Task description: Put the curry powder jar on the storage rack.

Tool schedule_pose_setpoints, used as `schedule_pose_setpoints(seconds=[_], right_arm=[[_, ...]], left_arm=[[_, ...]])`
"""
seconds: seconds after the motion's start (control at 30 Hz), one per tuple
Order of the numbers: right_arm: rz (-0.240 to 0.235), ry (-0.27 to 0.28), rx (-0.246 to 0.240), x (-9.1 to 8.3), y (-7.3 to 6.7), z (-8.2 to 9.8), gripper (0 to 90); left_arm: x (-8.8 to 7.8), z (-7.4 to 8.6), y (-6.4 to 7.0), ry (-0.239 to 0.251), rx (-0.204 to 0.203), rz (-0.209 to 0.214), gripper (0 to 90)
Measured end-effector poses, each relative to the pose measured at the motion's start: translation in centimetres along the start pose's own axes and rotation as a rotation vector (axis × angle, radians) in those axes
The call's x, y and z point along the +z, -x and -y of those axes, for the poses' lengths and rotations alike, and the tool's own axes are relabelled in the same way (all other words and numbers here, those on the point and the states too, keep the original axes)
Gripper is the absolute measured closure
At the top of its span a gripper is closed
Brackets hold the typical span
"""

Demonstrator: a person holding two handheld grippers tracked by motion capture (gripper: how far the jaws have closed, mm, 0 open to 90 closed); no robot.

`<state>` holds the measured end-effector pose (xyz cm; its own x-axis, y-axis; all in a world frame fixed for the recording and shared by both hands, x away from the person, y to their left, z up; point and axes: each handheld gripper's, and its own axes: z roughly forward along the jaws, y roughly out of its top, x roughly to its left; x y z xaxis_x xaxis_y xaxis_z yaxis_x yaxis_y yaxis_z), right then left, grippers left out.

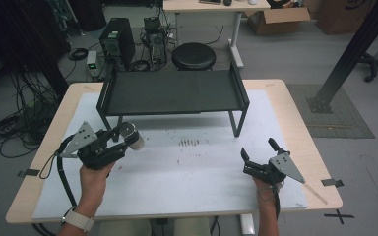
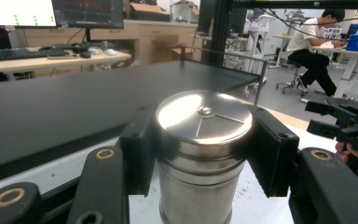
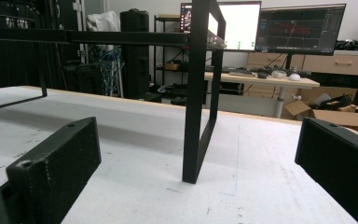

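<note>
The table carries a white mat, and the black shelf standing at the far side of that mat serves as the reference for all positions below.

The shelf is a flat deck on thin legs, with raised rails at both ends. Its deck is bare. The right front leg stands on the mat straight ahead of the right gripper.

The left gripper is held in front of the shelf's left front corner, with its jaws pointing toward the deck. The jaws are clamped on a steel can, one pad on each side of the upper body just below the lid. The can stands upright between the pads, its lid at about deck height. Judged from this pose, the can is carried high so that it can pass over the deck edge and be set on the shelf.

The right gripper sits low over the mat in front of the shelf's right end, well apart from the can. Its jaws are spread wide with nothing between them. It appears to be parked clear of the left hand's path.
</note>
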<state>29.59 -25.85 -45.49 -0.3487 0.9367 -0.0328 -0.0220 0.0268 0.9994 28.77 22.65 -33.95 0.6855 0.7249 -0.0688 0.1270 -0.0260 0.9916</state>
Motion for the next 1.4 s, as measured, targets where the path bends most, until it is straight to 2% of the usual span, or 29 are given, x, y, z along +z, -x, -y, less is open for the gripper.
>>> schedule_pose_setpoints(seconds=[0.17,0.5,0.67,0.8,1.1,1.4], right_arm=[[0.0,-0.002,0.002,0.0,0.0,0.0,0.0],[0.0,-0.002,0.002,0.0,0.0,0.0,0.0],[0.001,0.001,-0.001,0.0,0.0,0.0,0.0],[0.001,0.004,0.0,0.0,0.0,0.0,0.0],[0.001,0.002,-0.002,0.0,0.0,0.0,0.0],[0.001,0.002,-0.002,0.0,0.0,0.0,0.0]], left_arm=[[0.1,-1.4,-0.3,0.022,0.008,0.005,48.7],[0.6,-2.8,-0.9,0.038,0.003,0.011,48.7],[1.0,-3.8,-1.3,0.034,0.02,0.007,48.8],[1.3,-4.3,-1.6,0.042,0.018,0.004,48.8],[2.5,-5.9,-2.5,0.056,0.025,0.002,48.8],[4.0,-6.9,-3.4,0.06,0.023,-0.001,48.8]])
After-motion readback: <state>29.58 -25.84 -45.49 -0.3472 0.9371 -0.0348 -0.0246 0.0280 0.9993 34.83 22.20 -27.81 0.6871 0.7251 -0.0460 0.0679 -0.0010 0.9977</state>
